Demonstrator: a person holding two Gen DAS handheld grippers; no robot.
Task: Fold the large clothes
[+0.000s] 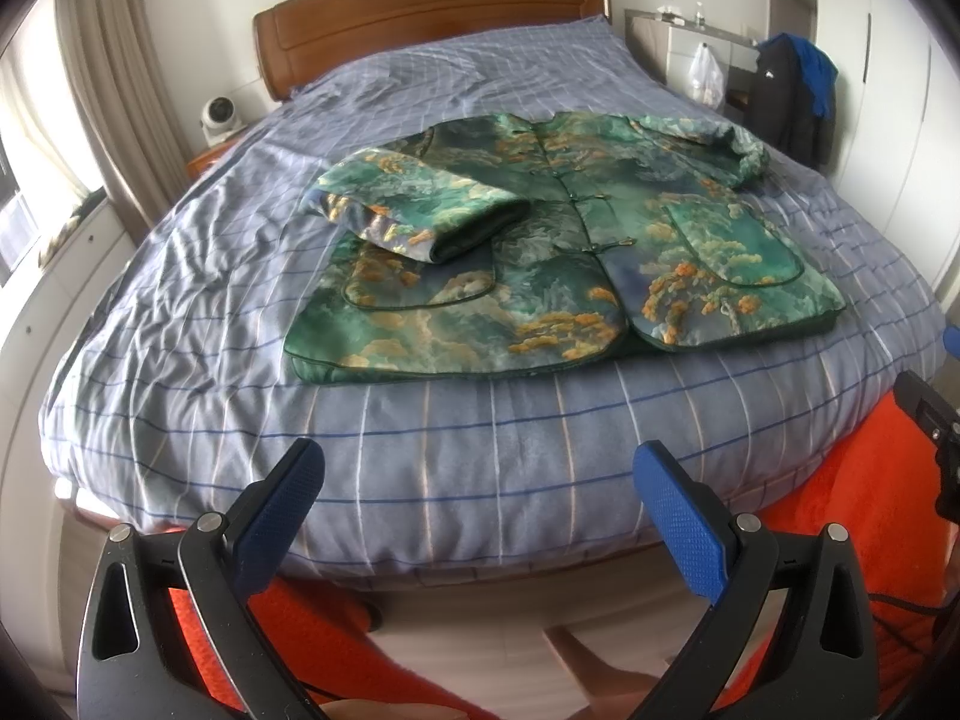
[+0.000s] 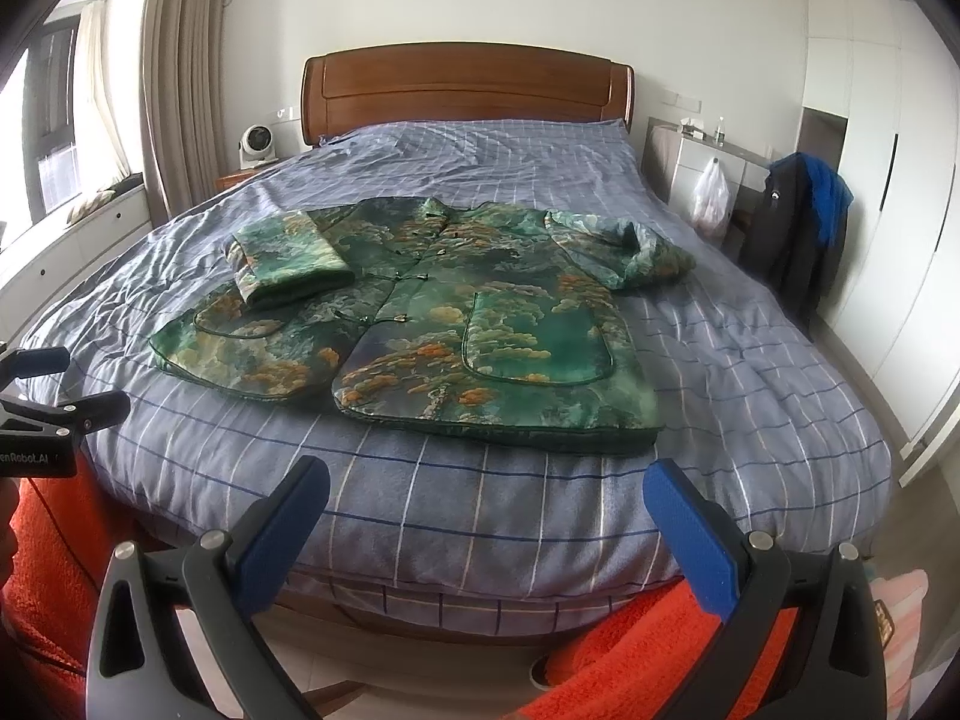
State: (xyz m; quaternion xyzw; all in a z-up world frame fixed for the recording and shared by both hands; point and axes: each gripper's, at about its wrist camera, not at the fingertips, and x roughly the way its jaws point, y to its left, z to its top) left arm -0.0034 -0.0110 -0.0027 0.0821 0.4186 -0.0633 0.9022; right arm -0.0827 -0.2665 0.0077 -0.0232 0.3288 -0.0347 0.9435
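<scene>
A green padded jacket (image 1: 576,258) with orange and teal landscape print lies face up on the bed, hem toward me; it also shows in the right wrist view (image 2: 456,324). Its left sleeve (image 1: 420,210) is folded in over the front (image 2: 288,258). Its right sleeve (image 1: 720,144) lies bunched out to the side (image 2: 630,246). My left gripper (image 1: 480,468) is open and empty, held off the foot of the bed. My right gripper (image 2: 486,492) is open and empty, also short of the bed's foot edge, to the right of the left gripper's body (image 2: 48,414).
The bed (image 1: 180,312) has a blue checked cover and a wooden headboard (image 1: 432,6). A small fan (image 1: 219,114) stands on the left nightstand. Dark and blue clothes (image 1: 792,90) and a plastic bag (image 1: 705,78) hang at the right. An orange blanket (image 1: 840,510) hangs below the bed's foot.
</scene>
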